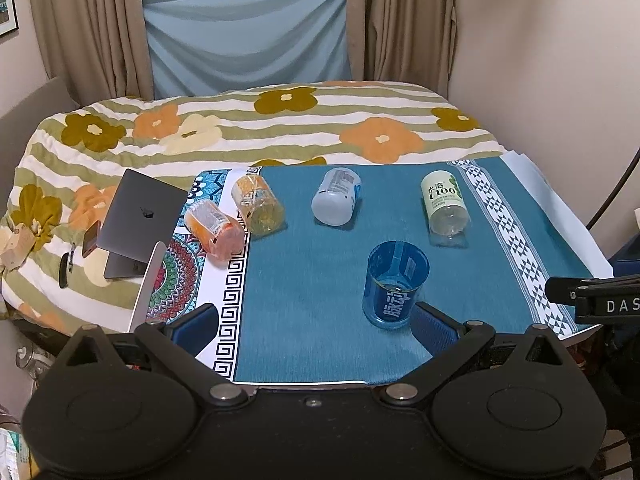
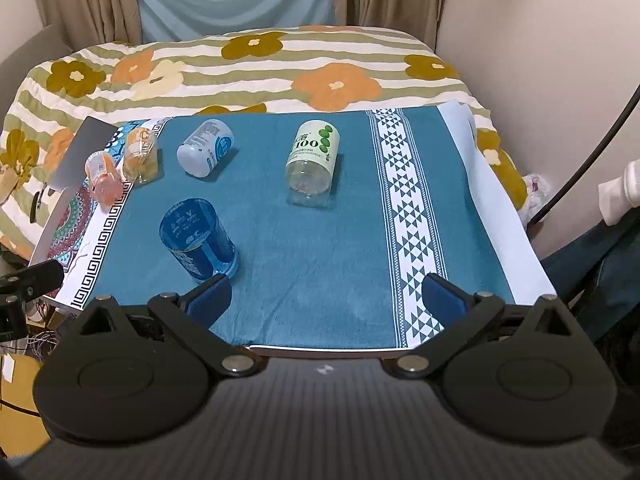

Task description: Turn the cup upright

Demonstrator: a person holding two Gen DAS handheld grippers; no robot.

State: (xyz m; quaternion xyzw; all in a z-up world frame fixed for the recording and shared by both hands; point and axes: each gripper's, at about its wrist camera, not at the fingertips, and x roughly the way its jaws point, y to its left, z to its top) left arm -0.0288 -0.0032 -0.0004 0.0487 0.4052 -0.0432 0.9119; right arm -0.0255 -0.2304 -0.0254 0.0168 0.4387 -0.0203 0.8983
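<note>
A blue transparent cup (image 1: 394, 284) stands upright, mouth up, on the teal mat (image 1: 312, 280); it also shows in the right wrist view (image 2: 198, 238). Four other cups lie on their sides further back: orange (image 1: 214, 230), yellow (image 1: 258, 204), white-grey (image 1: 336, 202) and green-labelled clear (image 1: 444, 208). My left gripper (image 1: 316, 326) is open and empty, its right finger just beside the blue cup's base. My right gripper (image 2: 326, 298) is open and empty near the mat's front edge, its left finger close to the blue cup.
A grey laptop (image 1: 140, 220) stands half open at the left edge of the table beside a patterned mat (image 1: 176, 272). A flowered striped bedspread (image 1: 248, 128) lies behind the table. A wall is at the right.
</note>
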